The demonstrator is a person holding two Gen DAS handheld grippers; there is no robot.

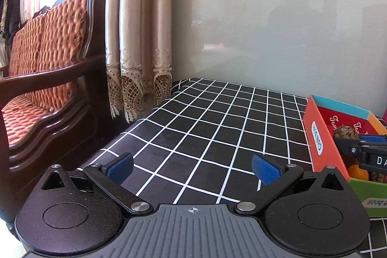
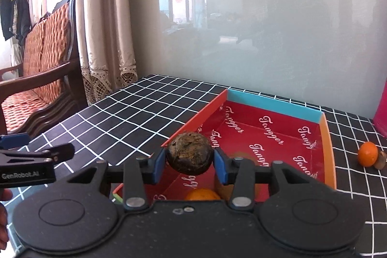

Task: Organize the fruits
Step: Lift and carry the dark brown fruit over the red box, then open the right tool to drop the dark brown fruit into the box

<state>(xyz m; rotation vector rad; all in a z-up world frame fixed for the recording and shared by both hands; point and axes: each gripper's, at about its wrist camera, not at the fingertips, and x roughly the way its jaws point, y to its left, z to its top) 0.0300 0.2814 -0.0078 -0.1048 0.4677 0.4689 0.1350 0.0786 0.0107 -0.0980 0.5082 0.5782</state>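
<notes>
My right gripper [image 2: 189, 165] is shut on a dark brown wrinkled round fruit [image 2: 189, 152] and holds it over the near end of a shallow cardboard box [image 2: 273, 102] with a red printed floor. An orange fruit [image 2: 202, 195] lies in the box under the gripper. Another orange fruit [image 2: 367, 153] and a small brown fruit [image 2: 380, 161] lie on the cloth right of the box. My left gripper [image 1: 192, 167] is open and empty above the checked tablecloth [image 1: 205, 127], left of the box [image 1: 319, 137]. There the brown fruit [image 1: 346, 133] shows in the right gripper.
A wooden sofa [image 1: 48, 69] with orange cushions stands left of the table. Curtains [image 1: 137, 40] hang at the table's far left corner. A pale glossy wall runs along the back edge. A pink object [image 2: 381, 110] stands at the far right.
</notes>
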